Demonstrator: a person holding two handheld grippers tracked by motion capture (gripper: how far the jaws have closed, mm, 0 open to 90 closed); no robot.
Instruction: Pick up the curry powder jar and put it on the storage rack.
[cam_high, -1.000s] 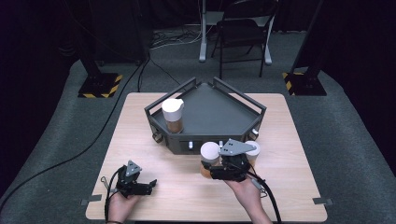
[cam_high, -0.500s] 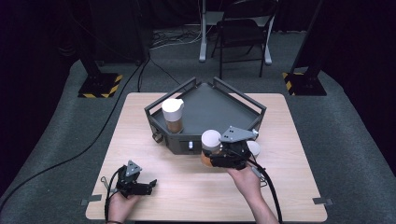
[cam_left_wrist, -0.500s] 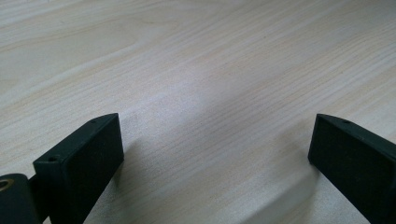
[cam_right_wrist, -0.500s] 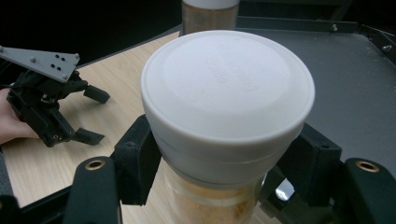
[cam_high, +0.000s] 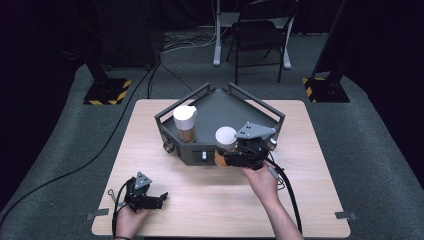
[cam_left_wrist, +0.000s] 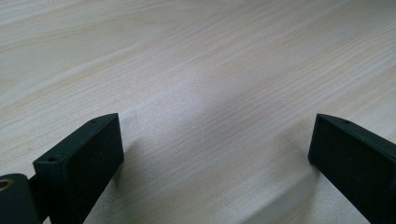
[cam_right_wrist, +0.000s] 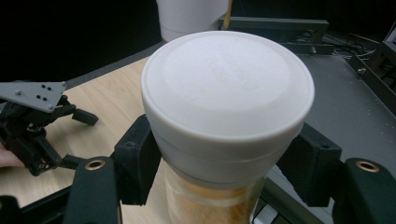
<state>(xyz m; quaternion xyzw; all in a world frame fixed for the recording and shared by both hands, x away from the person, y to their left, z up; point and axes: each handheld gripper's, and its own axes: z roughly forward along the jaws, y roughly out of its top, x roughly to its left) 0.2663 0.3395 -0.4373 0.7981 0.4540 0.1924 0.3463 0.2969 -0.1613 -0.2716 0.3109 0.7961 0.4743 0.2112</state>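
White-lidded jar clamped between right gripper fingers; left gripper fingers spread, empty.

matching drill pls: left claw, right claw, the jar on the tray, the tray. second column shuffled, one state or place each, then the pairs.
Column 1
1. left claw
2. right claw
3. white-lidded jar at the tray's left side
4. dark tray

Column 2
A. stands free, nothing gripping it
B. shut on a white-lidded jar of orange powder
C. sits at the far middle of the wooden table
D. open, low over bare wood

Pairs: 1-D, 2-B, 3-A, 4-C
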